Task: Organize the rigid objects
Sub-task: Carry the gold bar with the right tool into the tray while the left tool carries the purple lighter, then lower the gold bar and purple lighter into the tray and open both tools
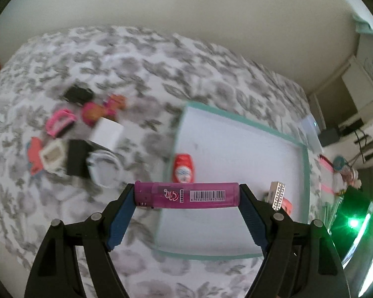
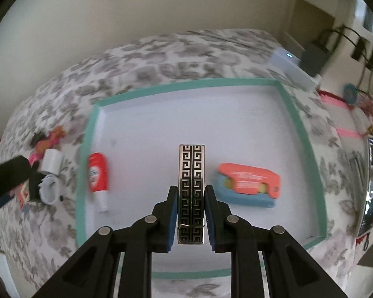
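Observation:
My left gripper (image 1: 186,195) is shut endwise on a purple lighter (image 1: 186,195) with a barcode, held crosswise above the near left edge of the white tray with a teal rim (image 1: 305,171). My right gripper (image 2: 191,193) is shut on a silver bar with a black key pattern (image 2: 191,171), held upright over the tray (image 2: 97,109). That bar (image 1: 278,195) also shows at the right in the left wrist view. In the tray lie a red tube with a white cap (image 2: 98,176) and a coral and blue pack (image 2: 248,183). The red tube (image 1: 184,167) lies just past the lighter.
A heap of loose items lies on the grey-leaf bedspread (image 1: 136,62) left of the tray: a white box (image 1: 107,134), a pink clip (image 1: 59,121), a black block (image 1: 77,157), a coiled white cable (image 1: 104,168). A wall stands behind; cluttered furniture (image 1: 360,124) at the right.

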The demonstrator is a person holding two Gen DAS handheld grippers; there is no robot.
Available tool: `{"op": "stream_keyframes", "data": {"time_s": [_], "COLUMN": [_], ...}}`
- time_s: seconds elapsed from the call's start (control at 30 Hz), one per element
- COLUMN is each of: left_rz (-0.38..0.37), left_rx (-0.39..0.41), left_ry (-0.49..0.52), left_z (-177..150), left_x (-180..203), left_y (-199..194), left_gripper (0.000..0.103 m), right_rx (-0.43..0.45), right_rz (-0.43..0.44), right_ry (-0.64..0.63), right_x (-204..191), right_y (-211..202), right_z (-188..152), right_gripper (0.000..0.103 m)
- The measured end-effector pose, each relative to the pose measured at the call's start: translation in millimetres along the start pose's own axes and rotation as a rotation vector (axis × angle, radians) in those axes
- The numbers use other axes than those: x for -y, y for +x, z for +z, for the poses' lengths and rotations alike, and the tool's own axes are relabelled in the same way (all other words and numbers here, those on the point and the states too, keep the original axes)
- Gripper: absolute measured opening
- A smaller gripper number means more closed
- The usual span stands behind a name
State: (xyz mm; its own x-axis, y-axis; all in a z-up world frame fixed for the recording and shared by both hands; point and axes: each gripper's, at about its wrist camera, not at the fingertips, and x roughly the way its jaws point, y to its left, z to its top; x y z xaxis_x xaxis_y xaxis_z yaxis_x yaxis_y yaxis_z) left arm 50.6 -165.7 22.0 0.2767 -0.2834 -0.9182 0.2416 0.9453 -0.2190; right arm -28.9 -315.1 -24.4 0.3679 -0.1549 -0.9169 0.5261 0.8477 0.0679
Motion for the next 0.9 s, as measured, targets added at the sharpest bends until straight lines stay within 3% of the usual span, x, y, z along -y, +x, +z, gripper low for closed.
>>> {"op": "stream_keyframes", "data": {"time_s": [0.43,0.9], "left_rz": [0.000,-0.002], "left_rx": [-0.092,-0.126], "left_ry": [0.000,0.029], "left_z": [-18.0,-18.6], "left_x": [-1.0,3.5], "left_y": [46.2,58.7], "left_gripper": [0.081,0.081], "right_rx": [-0.059,-0.102], "right_rz": [0.007,0.006], "right_ry": [0.000,-0.004], "right_x": [6.2,7.1], "right_y": [9.3,16.5], "right_z": [-7.0,-11.6], "right_gripper": [0.022,0.022]}}
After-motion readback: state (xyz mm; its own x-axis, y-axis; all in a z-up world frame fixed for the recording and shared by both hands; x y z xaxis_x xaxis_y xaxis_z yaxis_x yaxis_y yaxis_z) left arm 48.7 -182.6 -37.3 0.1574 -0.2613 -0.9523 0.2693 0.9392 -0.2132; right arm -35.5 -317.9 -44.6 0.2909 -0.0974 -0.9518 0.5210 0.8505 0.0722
